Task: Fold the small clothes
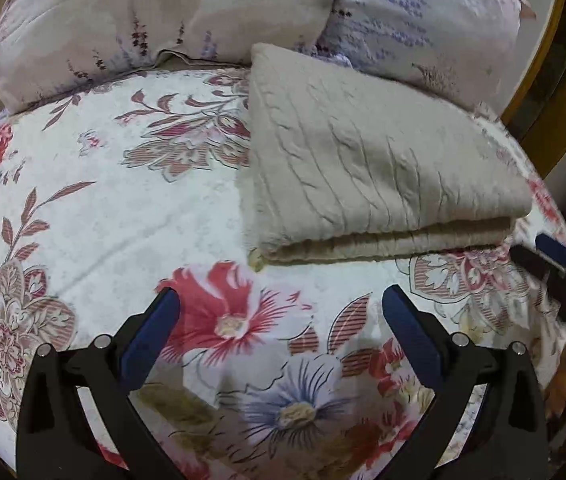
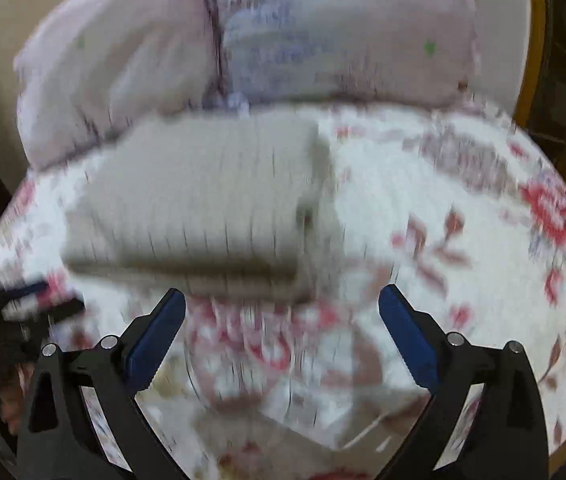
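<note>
A beige cable-knit garment (image 1: 371, 160) lies folded in a thick rectangle on the floral bedsheet (image 1: 123, 200), ahead and right of my left gripper (image 1: 281, 300). The left gripper is open and empty, a short way in front of the fold's near edge. In the blurred right wrist view the same folded garment (image 2: 199, 200) lies ahead and left of my right gripper (image 2: 283, 300), which is open and empty. The right gripper also shows at the right edge of the left wrist view (image 1: 555, 256), beside the garment's near right corner. The left gripper shows at the left edge of the right wrist view (image 2: 27, 300).
Two pale floral pillows (image 1: 163, 20) (image 1: 423, 12) lie behind the garment at the head of the bed. A yellow wooden frame (image 1: 539, 64) stands at the far right. The right wrist view is motion-blurred.
</note>
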